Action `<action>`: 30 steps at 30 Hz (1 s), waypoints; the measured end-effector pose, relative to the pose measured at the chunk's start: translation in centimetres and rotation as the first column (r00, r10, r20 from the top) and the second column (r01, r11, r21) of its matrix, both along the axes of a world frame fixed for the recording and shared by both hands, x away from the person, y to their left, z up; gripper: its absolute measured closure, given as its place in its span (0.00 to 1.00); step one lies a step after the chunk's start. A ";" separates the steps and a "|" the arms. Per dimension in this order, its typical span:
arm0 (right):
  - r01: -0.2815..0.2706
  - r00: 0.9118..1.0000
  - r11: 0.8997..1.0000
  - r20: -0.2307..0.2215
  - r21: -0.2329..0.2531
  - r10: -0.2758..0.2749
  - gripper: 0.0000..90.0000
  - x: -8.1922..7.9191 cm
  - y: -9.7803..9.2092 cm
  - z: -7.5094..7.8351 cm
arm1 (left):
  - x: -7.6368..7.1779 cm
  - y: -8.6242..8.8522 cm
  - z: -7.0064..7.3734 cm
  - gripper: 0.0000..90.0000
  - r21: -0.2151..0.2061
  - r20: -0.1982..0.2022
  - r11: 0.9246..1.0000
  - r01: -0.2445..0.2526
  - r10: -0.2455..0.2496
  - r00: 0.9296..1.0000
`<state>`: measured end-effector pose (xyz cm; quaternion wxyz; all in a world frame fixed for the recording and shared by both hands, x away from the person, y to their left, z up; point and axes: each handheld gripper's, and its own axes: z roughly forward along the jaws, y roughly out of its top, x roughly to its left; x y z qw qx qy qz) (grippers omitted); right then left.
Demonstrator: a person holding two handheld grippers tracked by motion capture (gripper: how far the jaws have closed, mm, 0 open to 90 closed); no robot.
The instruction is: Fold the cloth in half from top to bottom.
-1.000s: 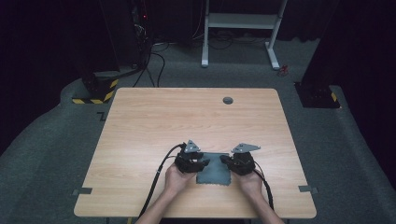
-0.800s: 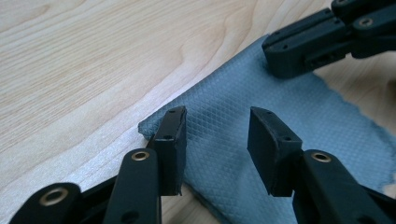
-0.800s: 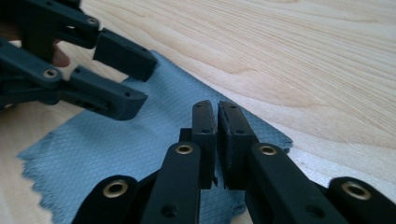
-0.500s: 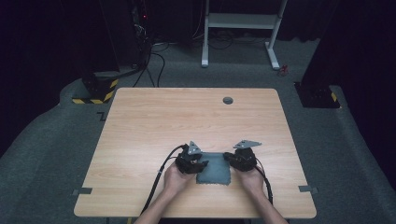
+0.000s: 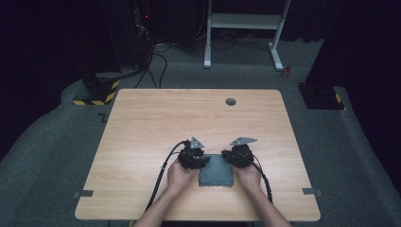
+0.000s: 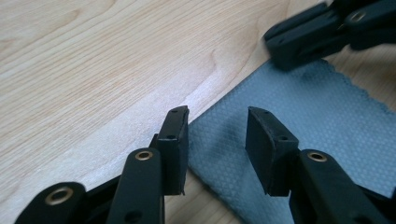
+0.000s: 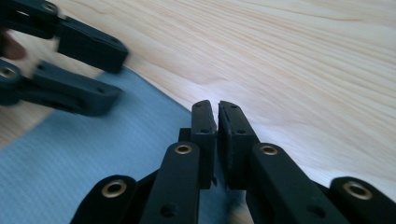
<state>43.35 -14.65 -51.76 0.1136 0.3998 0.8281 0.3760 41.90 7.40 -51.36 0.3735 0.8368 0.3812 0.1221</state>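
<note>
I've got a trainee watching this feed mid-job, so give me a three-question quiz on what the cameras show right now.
1. True or false: the left tool is open over an edge of the grey cloth.
2. How do the right tool jaws stand? A wide apart; B nearly together; C around a cup.
3. What round thing sits near the far edge of the table?

Key
1. True.
2. B. Whether cloth is pinched between them can't be told.
3. A small dark round fitting.
</note>
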 end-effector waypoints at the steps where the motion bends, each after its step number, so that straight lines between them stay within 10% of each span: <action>1: 0.008 1.000 1.000 0.013 -0.005 -0.008 0.91 -0.1 -0.5 0.1 | 0.0 0.1 0.1 0.65 0.000 0.001 1.000 -0.005 0.005 1.000; 6: 0.035 0.999 0.999 0.022 -0.006 -0.035 0.83 -0.2 -2.0 0.5 | 0.5 0.9 0.2 0.62 -0.032 -0.012 0.998 -0.050 0.050 0.999; 15: 0.014 1.000 0.999 0.008 -0.039 -0.014 0.82 0.0 -1.8 0.1 | 0.8 0.9 -0.1 0.60 0.036 -0.011 0.998 -0.054 0.054 0.998; 23: -0.035 0.999 0.997 -0.001 -0.063 0.035 0.98 0.2 -1.6 0.3 | 1.0 0.8 0.0 0.91 -0.008 -0.070 1.000 -0.008 0.007 0.998; 30: -0.027 0.999 0.997 0.018 -0.070 0.028 0.99 0.1 -1.4 0.4 | 1.4 1.4 0.0 0.97 -0.045 -0.095 0.999 0.001 -0.005 0.995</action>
